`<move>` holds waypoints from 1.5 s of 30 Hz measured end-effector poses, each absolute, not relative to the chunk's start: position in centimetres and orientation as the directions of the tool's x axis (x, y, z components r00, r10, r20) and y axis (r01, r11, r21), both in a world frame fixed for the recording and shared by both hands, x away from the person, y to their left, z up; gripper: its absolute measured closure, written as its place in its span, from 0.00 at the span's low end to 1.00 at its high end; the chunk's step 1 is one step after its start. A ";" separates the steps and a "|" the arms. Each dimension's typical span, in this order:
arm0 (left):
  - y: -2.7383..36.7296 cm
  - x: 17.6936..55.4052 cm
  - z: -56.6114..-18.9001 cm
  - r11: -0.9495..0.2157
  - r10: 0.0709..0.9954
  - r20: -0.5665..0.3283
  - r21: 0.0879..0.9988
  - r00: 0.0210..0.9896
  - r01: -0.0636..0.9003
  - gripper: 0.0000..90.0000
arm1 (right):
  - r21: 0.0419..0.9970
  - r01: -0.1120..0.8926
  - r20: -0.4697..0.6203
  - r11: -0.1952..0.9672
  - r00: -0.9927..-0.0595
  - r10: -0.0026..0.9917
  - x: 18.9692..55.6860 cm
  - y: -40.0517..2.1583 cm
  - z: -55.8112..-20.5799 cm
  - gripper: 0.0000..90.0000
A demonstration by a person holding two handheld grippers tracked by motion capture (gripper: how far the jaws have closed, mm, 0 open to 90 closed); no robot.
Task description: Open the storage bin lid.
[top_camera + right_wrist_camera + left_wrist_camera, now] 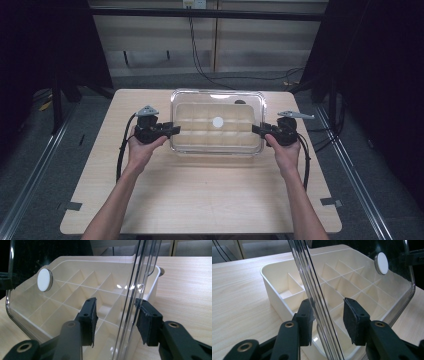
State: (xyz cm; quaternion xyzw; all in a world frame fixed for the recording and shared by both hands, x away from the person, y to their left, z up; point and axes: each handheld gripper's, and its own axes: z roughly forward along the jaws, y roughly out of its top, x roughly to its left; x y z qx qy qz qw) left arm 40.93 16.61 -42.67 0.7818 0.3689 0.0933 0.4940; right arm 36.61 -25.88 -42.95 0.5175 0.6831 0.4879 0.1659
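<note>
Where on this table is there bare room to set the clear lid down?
The broad strip of table between the box and the near edge is free, flanked by the forearms. The mid-table is crowded: left gripper and right gripper straddle the lid ends.

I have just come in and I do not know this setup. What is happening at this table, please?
A person holds a gripper in each hand at a wooden table. The left gripper and the right gripper each straddle one end edge of a clear lid over a cream divided box. In both gripper views one pad seems to touch the lid's edge while the other stands apart, so the lid is not yet clamped.
</note>
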 end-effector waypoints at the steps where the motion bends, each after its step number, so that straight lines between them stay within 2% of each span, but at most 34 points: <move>1: 16.7 40.9 -42.6 -0.242 0.669 -0.216 0.842 0.712 0.483 0.68 | 0.837 0.546 0.282 -0.017 -0.406 0.869 36.6 -25.9 -42.9 0.61; 9: 17.2 40.3 -42.4 -0.246 0.666 -0.206 0.846 0.717 0.472 0.72 | 0.842 0.537 0.312 -0.045 -0.418 0.853 35.9 -26.2 -42.8 0.67; 14: 17.2 40.1 -42.2 -0.254 0.672 -0.194 0.846 0.715 0.469 0.73 | 0.848 0.528 0.306 -0.046 -0.416 0.856 35.7 -26.1 -42.8 0.67; 20: 17.6 40.0 -42.4 -0.211 0.661 -0.248 0.844 0.708 0.493 0.76 | 0.848 0.527 0.309 -0.047 -0.421 0.853 35.6 -26.1 -42.7 0.69; 22: 17.7 39.9 -42.4 -0.216 0.664 -0.242 0.844 0.708 0.490 0.77 | 0.848 0.527 0.321 -0.056 -0.427 0.846 35.5 -26.2 -42.7 0.71; 45: 18.0 39.0 -41.4 -0.236 0.675 -0.196 0.856 0.711 0.460 0.80 | 0.857 0.511 0.323 -0.071 -0.424 0.846 34.9 -25.7 -42.1 0.72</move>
